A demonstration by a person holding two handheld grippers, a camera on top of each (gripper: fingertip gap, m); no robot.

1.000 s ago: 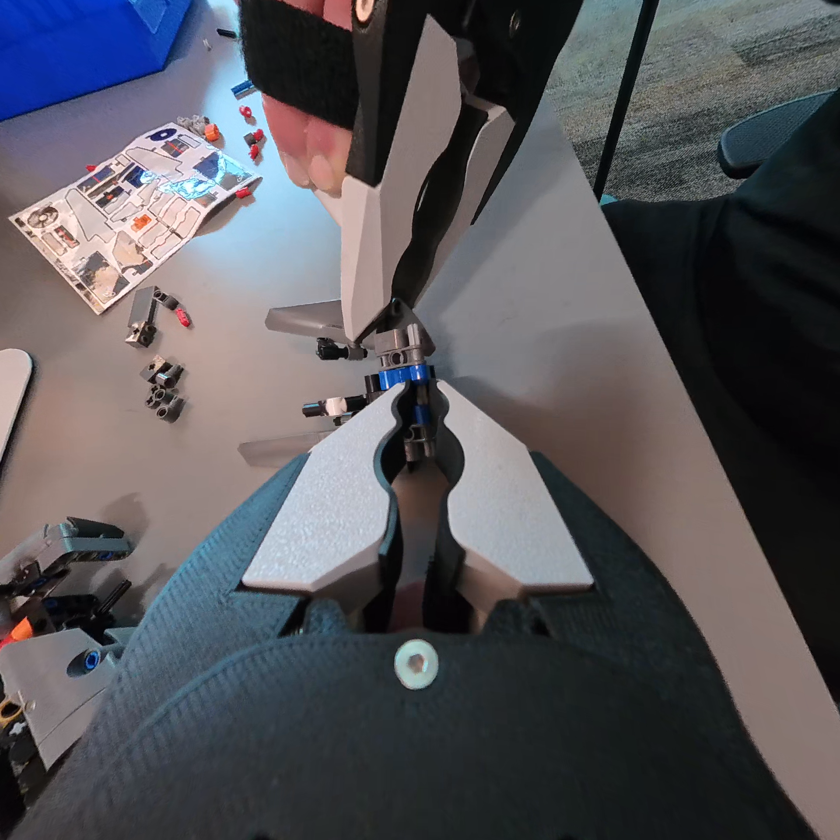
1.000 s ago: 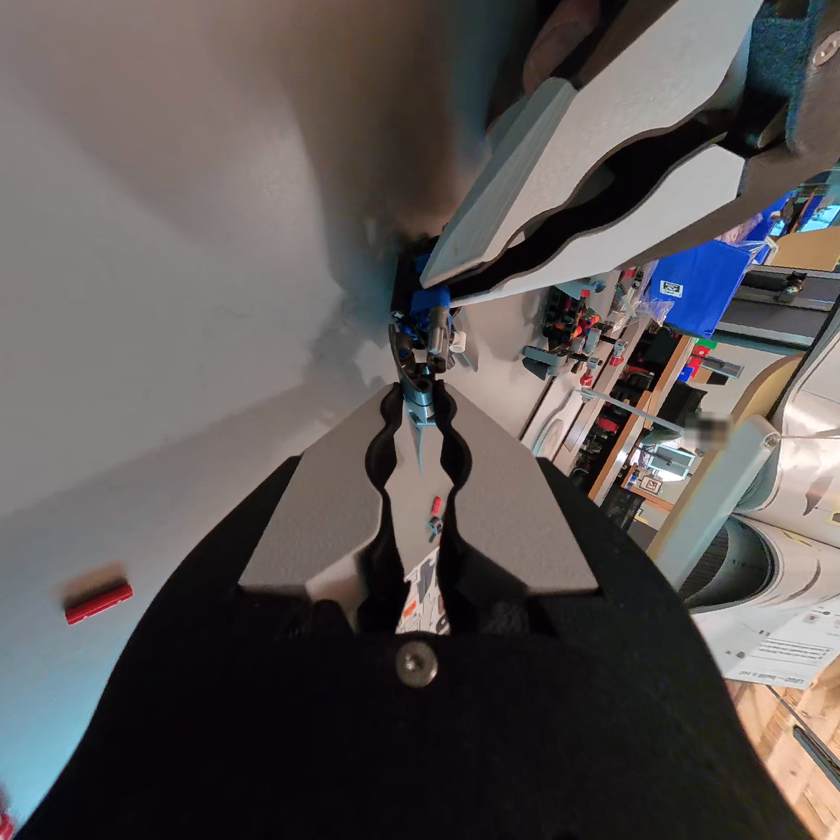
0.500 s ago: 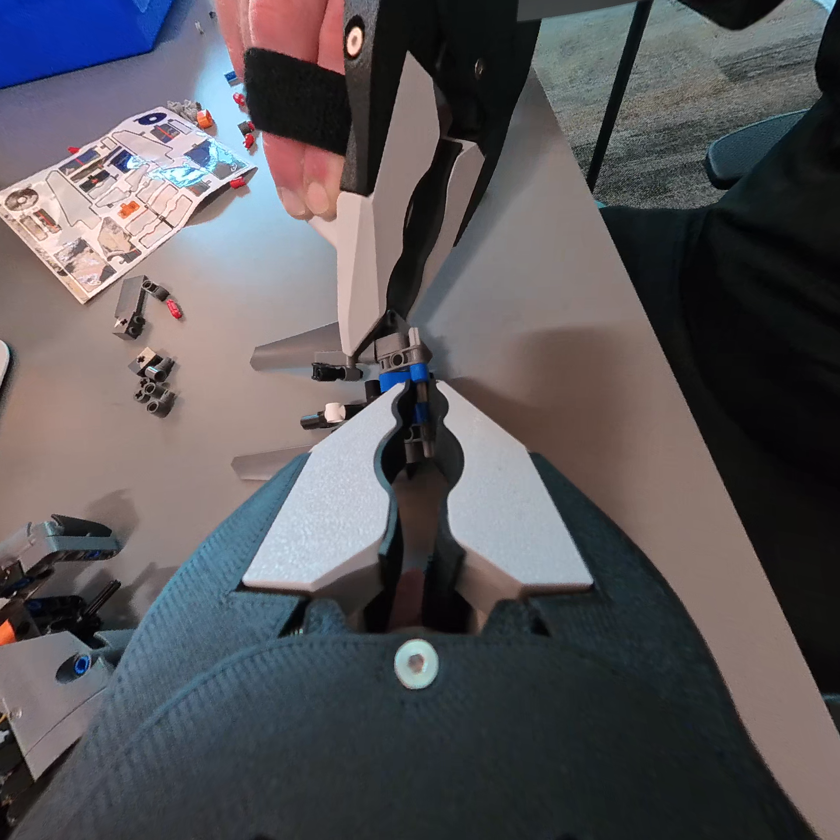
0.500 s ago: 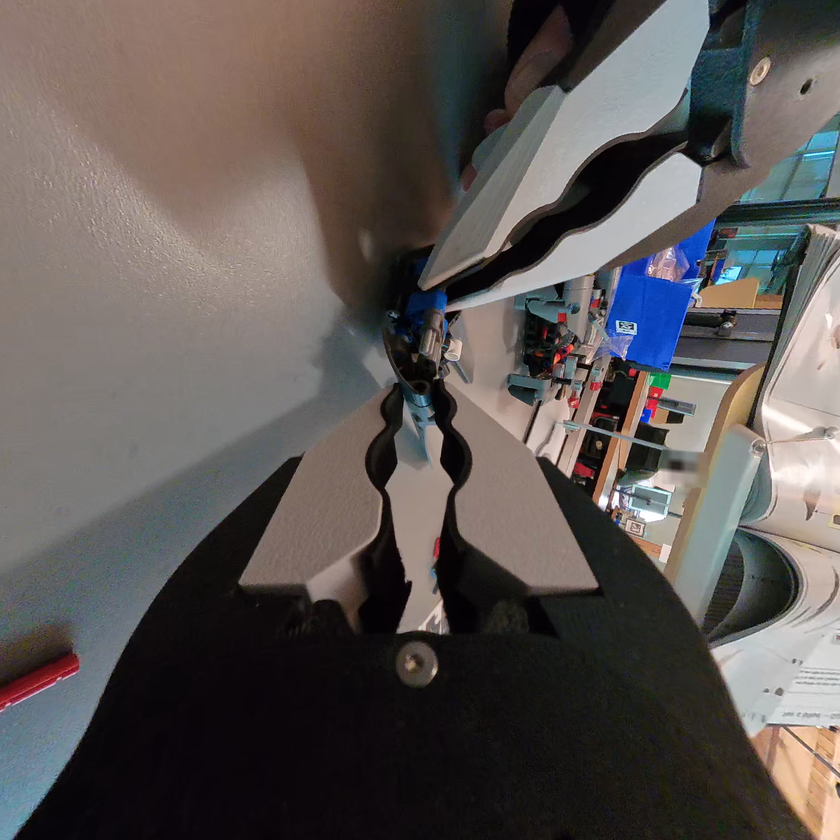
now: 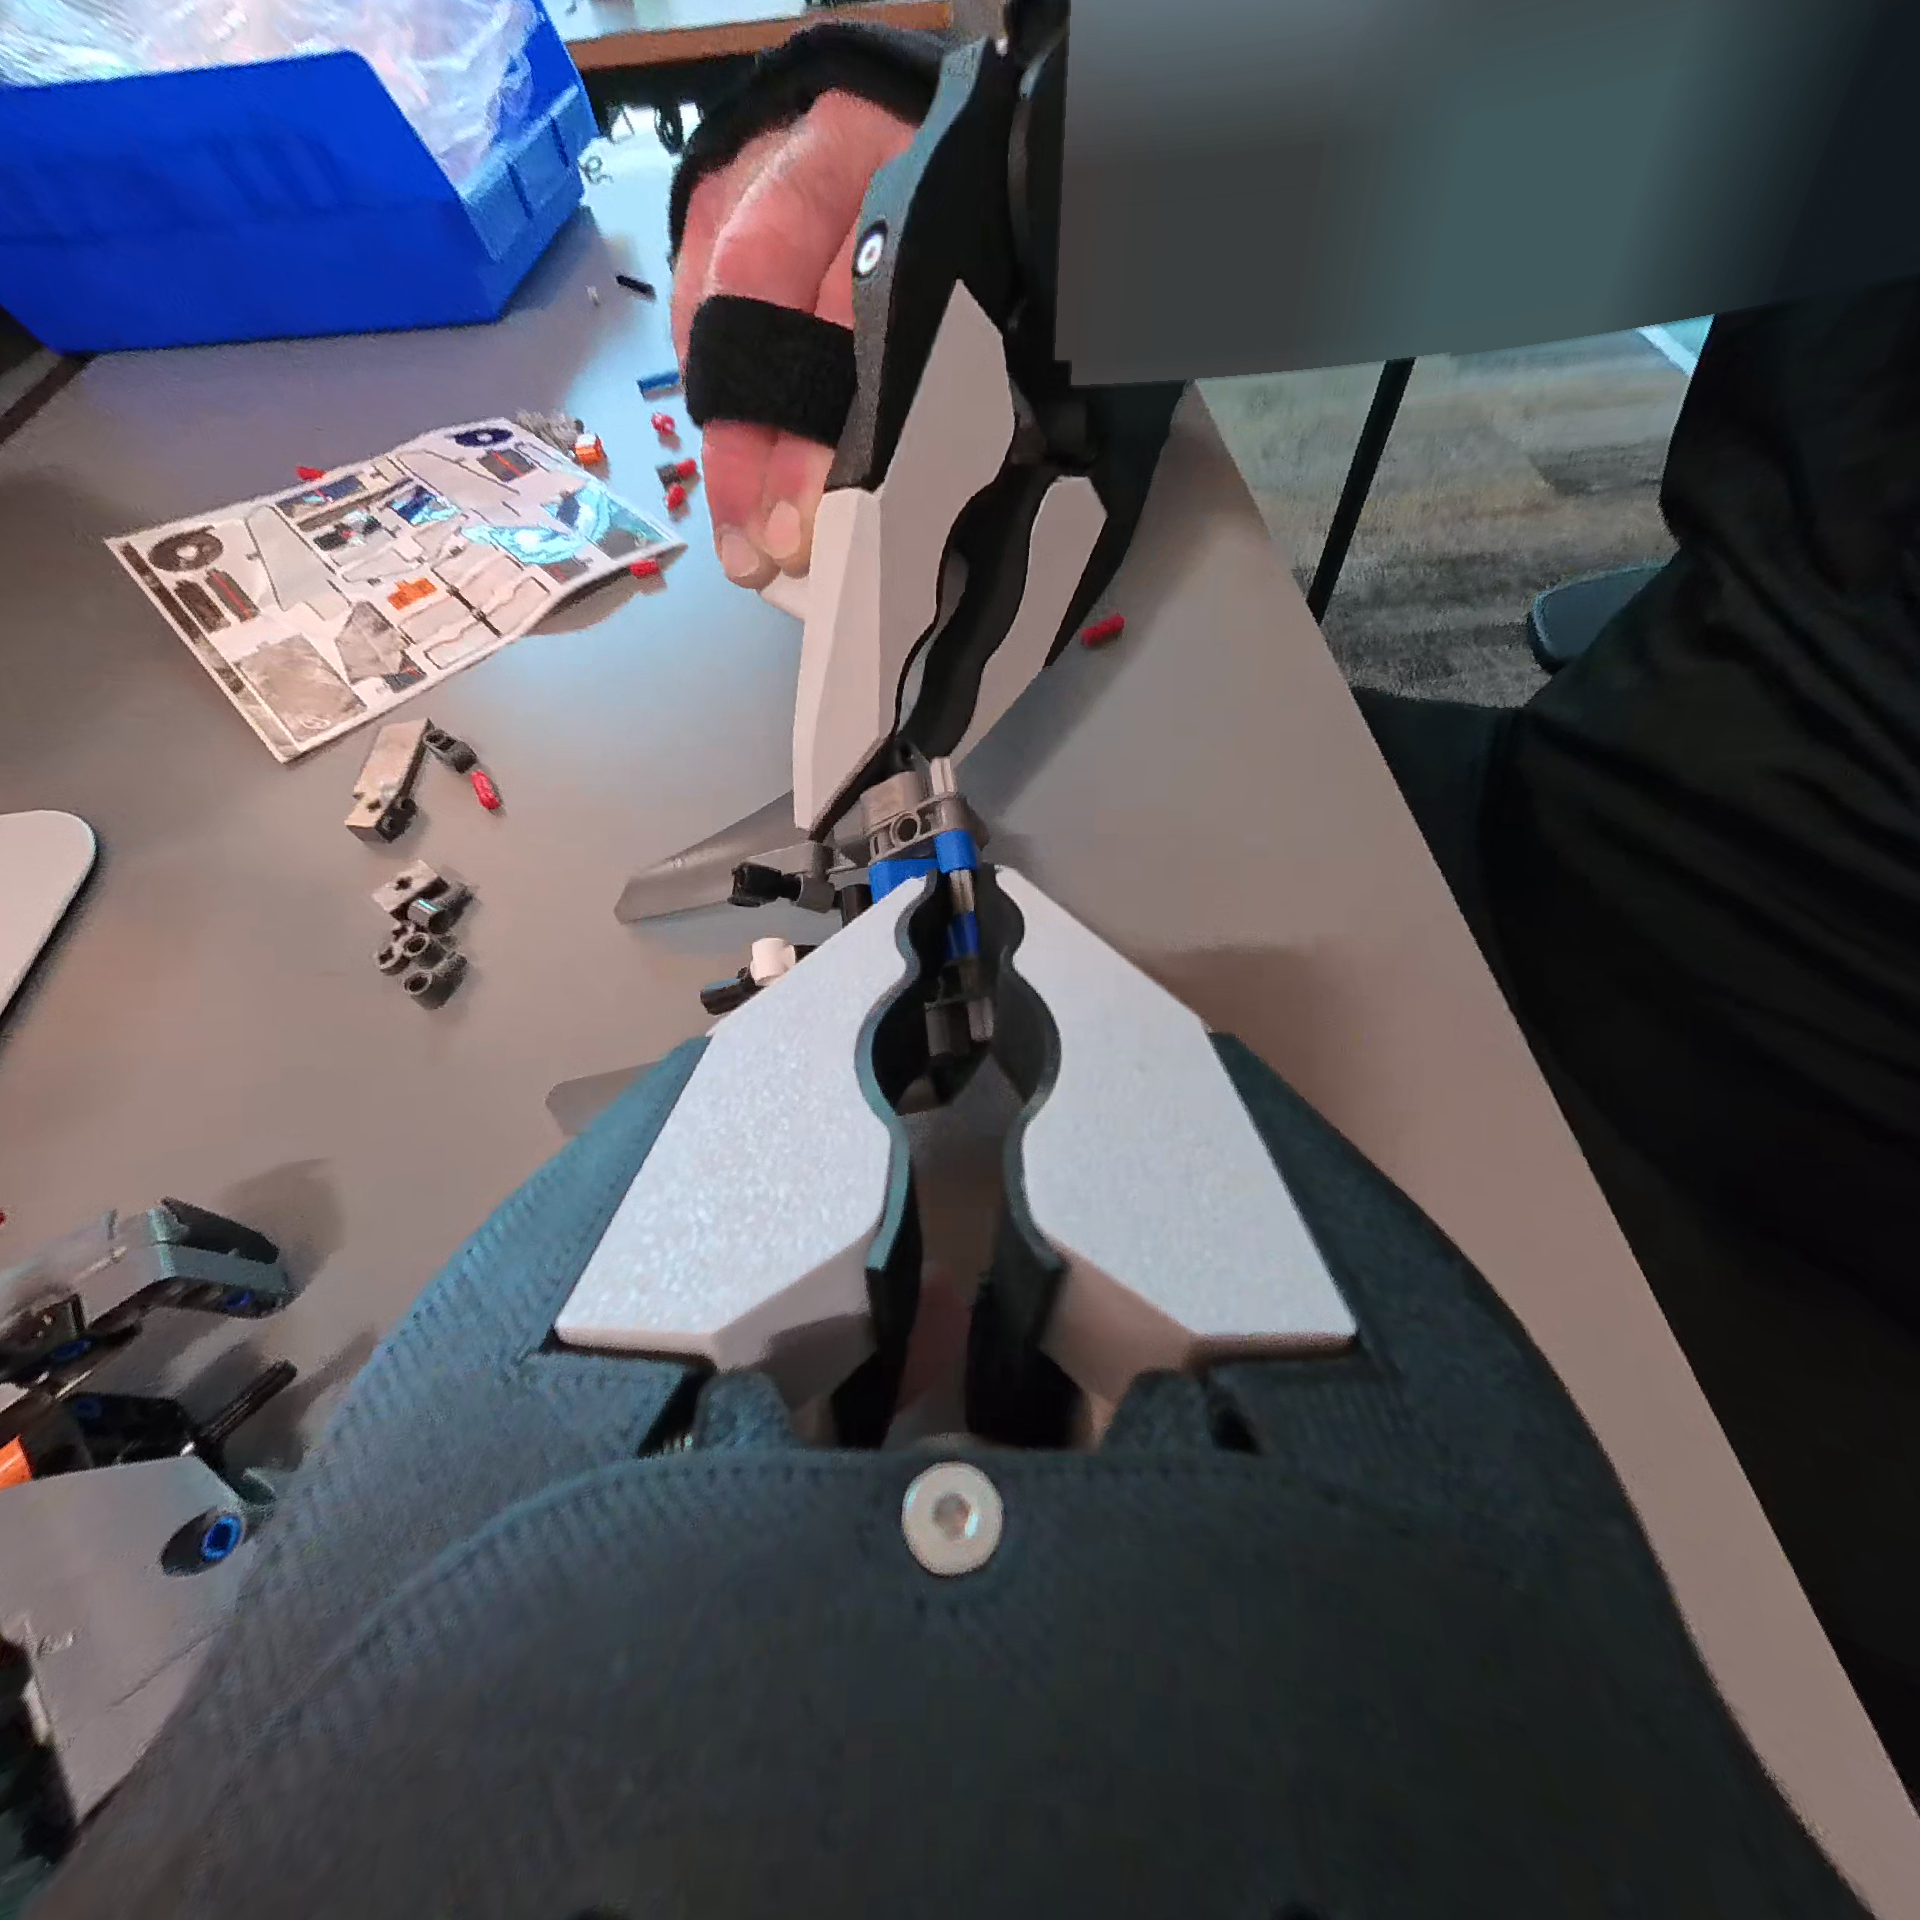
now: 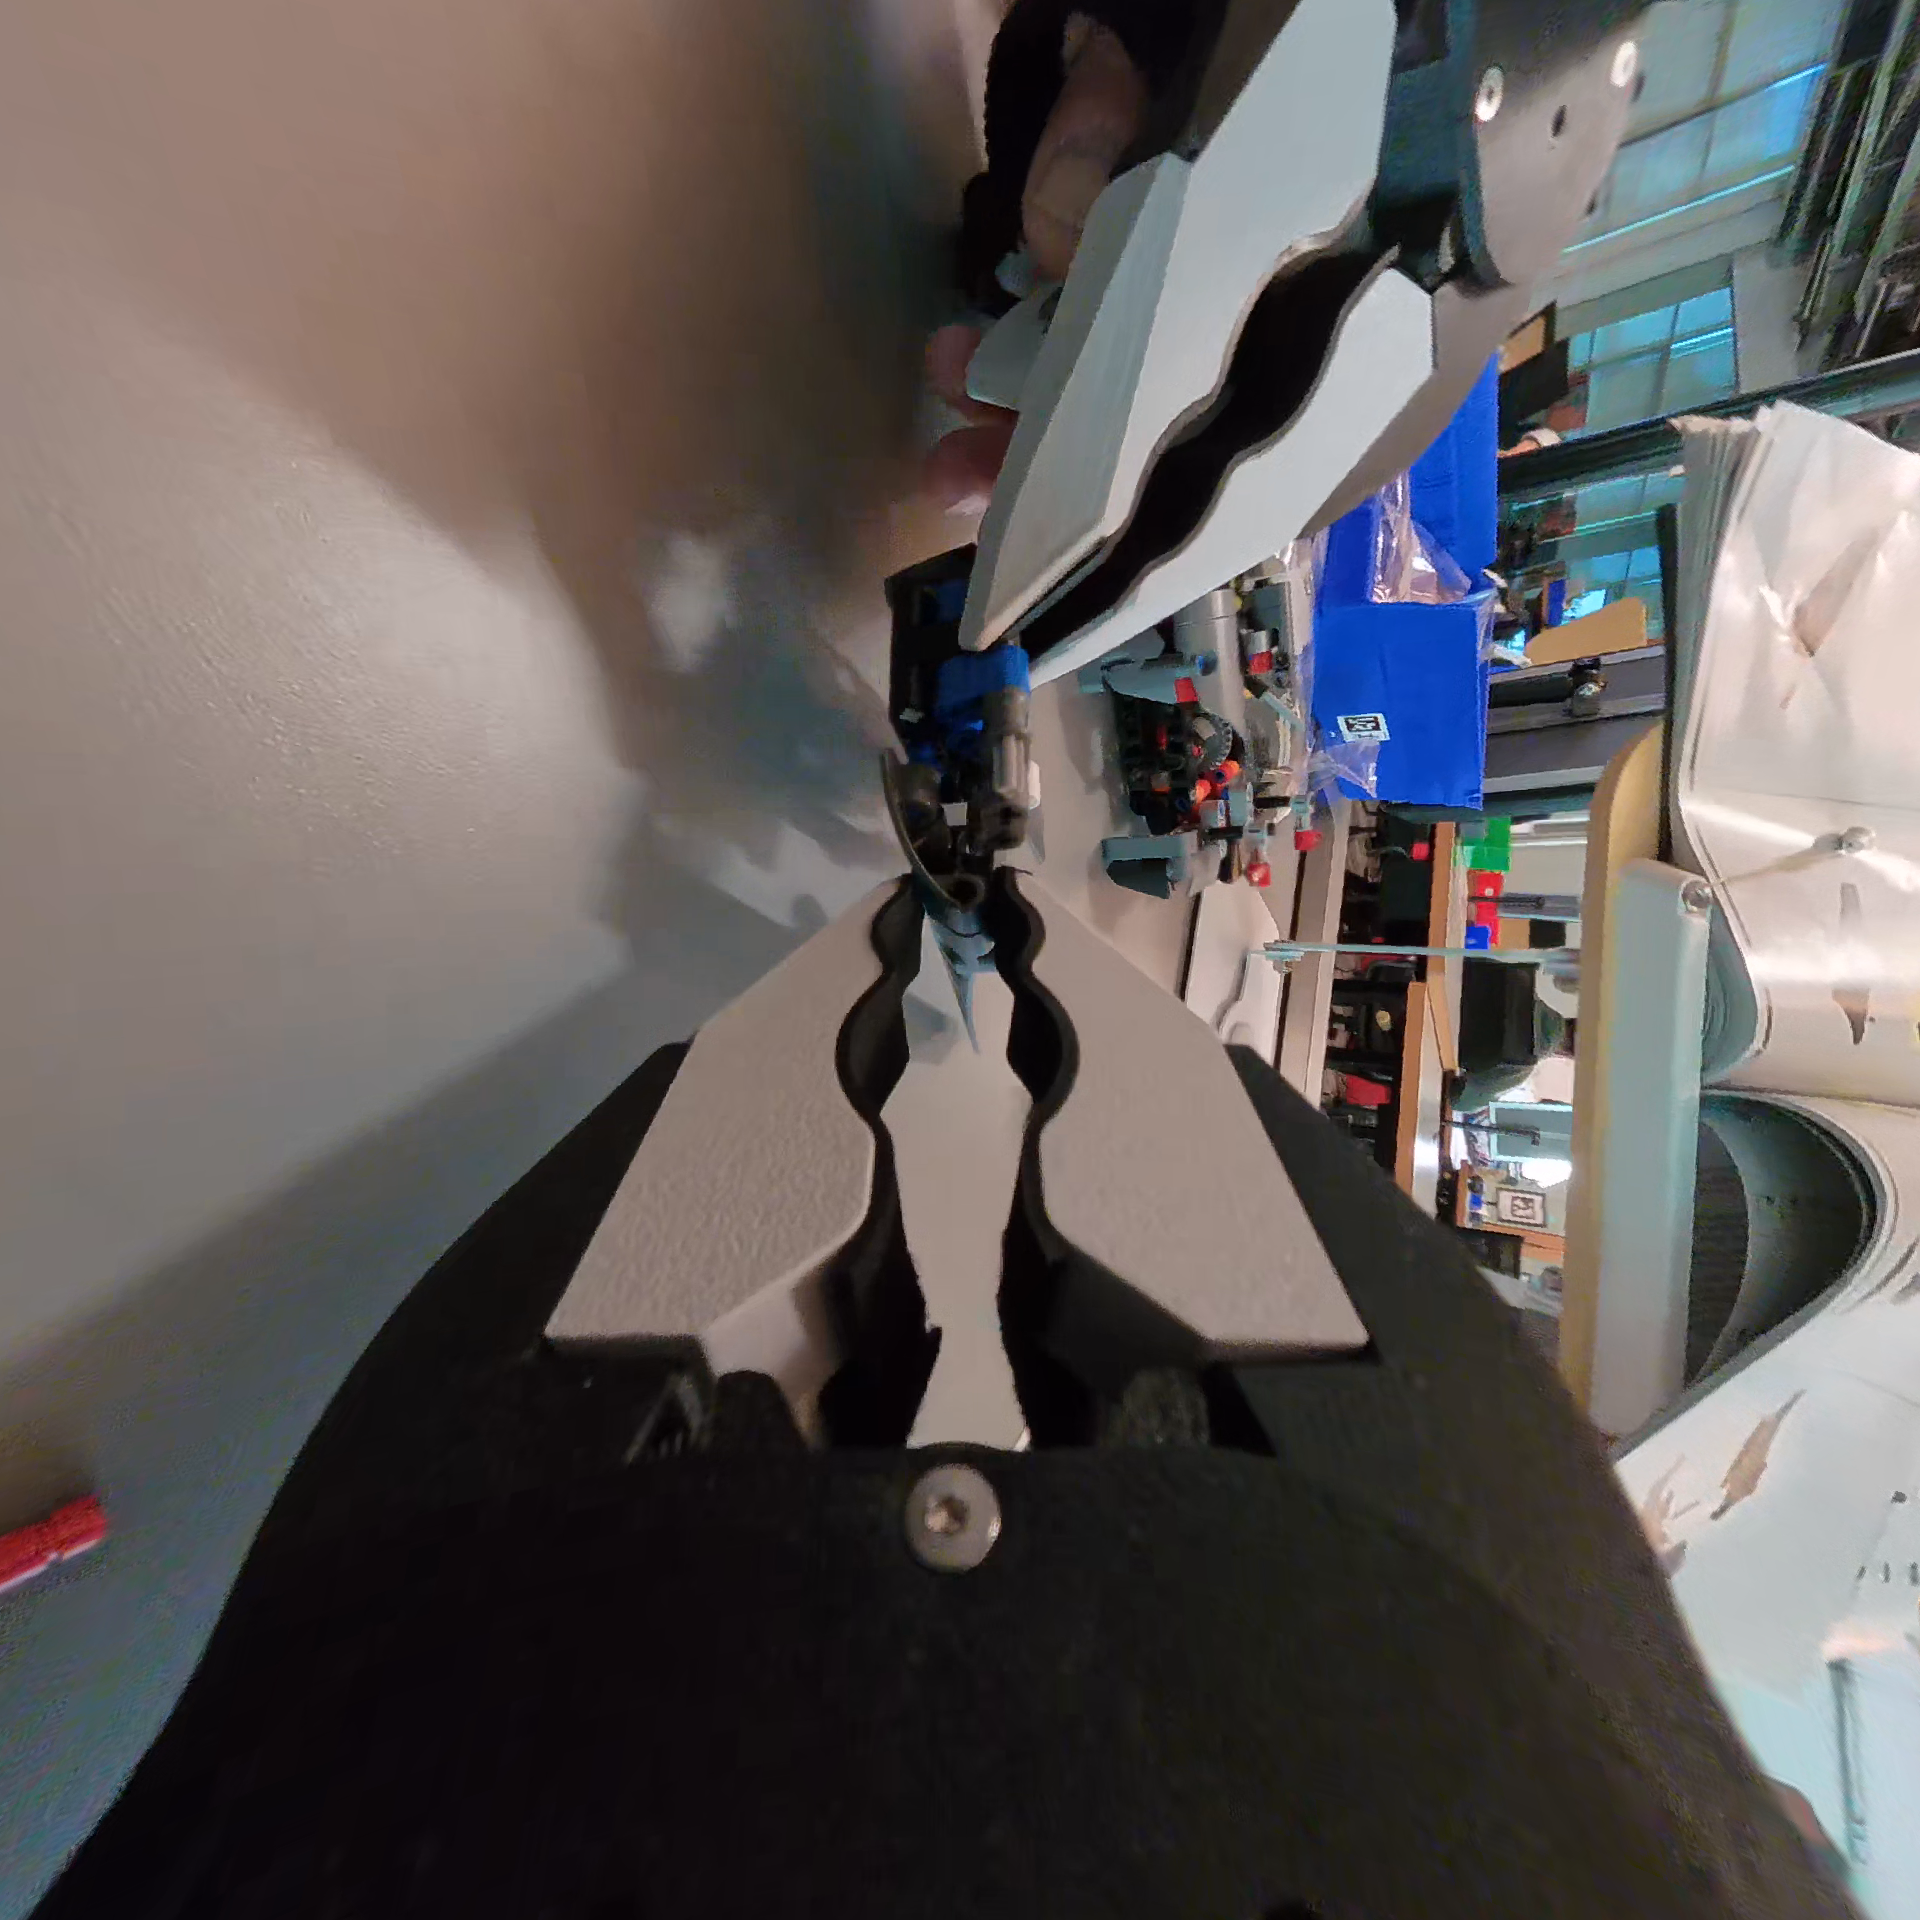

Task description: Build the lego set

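Observation:
A small Lego sub-assembly (image 5: pixel 912 831) of grey, blue and black Technic parts, with thin grey blades (image 5: pixel 696 878) sticking out to the left, is held above the grey table (image 5: pixel 1195 790). My left gripper (image 5: pixel 951 894) is shut on its blue and black end. My right gripper (image 5: pixel 883 774) comes down from above and is shut on its grey end. In the right wrist view my right gripper (image 6: pixel 956 888) pinches the grey curved part of the assembly (image 6: pixel 982 717), and my left gripper (image 6: pixel 997 649) grips it from the upper right.
A printed sheet (image 5: pixel 395 571) lies at the back left before a blue bin (image 5: pixel 260 197). Loose dark grey pieces (image 5: pixel 421 925) and a grey block (image 5: pixel 390 769) lie left. A part-built model (image 5: pixel 104 1351) sits lower left. Red pins (image 5: pixel 1101 629) lie about. The table edge (image 5: pixel 1455 987) runs at the right. My hands' fingertips stand some 4 centimeters from each other.
Both grippers keep their hold on the assembly. The left view has tipped up, bringing the blue bin into sight. The right gripper now stands more upright over the assembly.

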